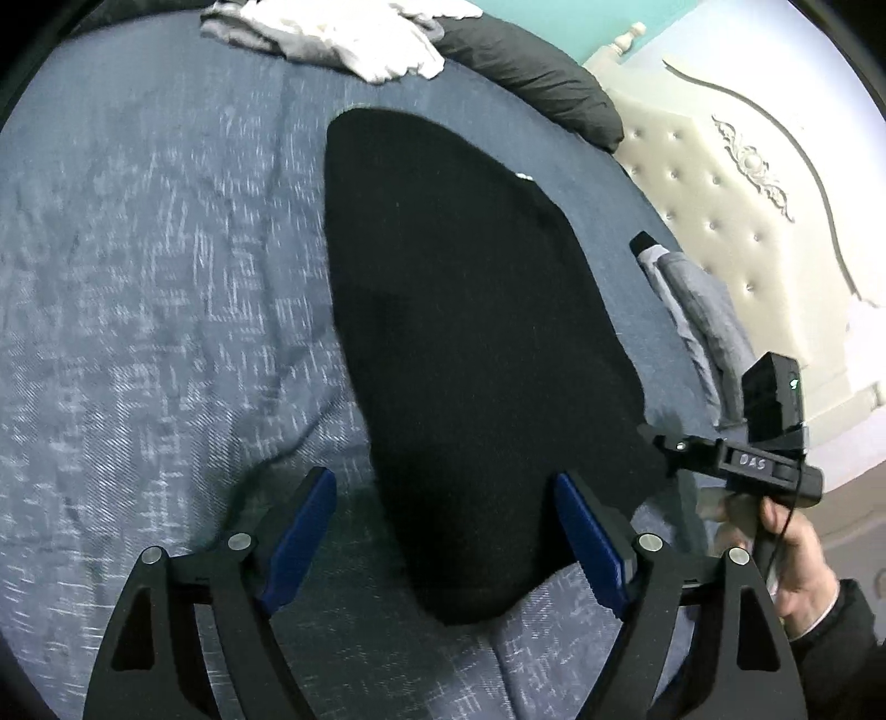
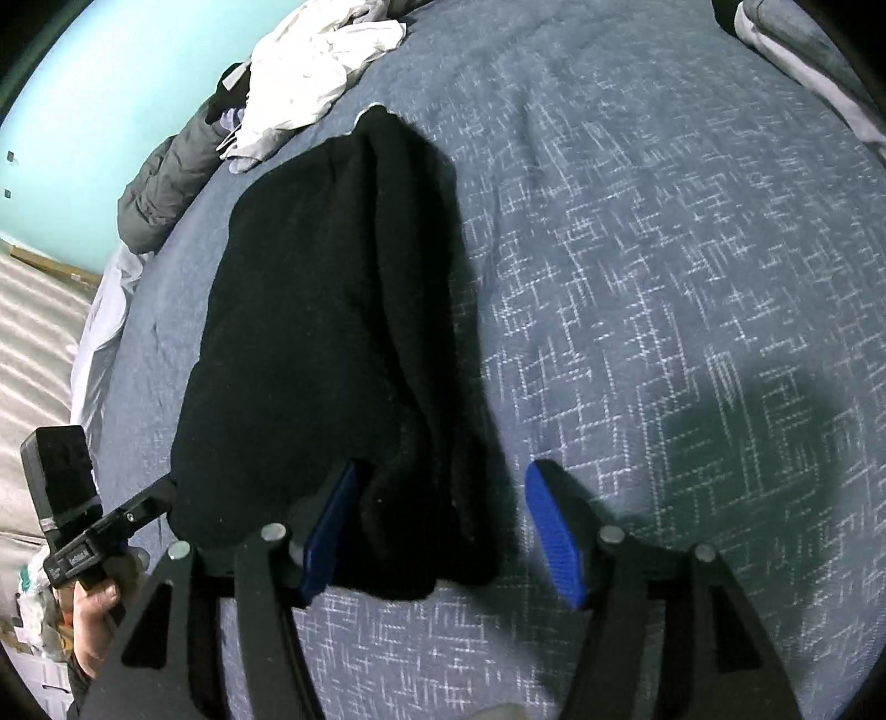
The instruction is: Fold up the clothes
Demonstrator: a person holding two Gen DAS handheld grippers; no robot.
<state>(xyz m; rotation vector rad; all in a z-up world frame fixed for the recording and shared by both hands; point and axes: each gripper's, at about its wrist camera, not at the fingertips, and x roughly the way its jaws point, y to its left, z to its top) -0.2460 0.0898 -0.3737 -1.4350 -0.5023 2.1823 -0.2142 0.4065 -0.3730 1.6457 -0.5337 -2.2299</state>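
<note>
A black garment point(image 1: 459, 343) lies flat on the blue patterned bedspread point(image 1: 155, 288) as a long narrow folded shape. My left gripper point(image 1: 443, 479) is open over its near end, blue pads either side of the cloth with nothing gripped. In the right wrist view the same garment point(image 2: 332, 310) stretches away from me. My right gripper point(image 2: 443, 468) is open, its left pad over the garment's near corner and its right pad over the bare bedspread point(image 2: 664, 277). Each view shows the other gripper beside the garment's near edge, held in a hand point(image 1: 797, 559).
White and grey clothes point(image 1: 343, 39) are piled at the far end of the bed beside a dark padded jacket point(image 1: 531, 72). A cream tufted headboard point(image 1: 736, 183) and a folded grey-blue cloth point(image 1: 698, 310) sit to the right. The bed's edge and a striped floor point(image 2: 39, 332) show at left.
</note>
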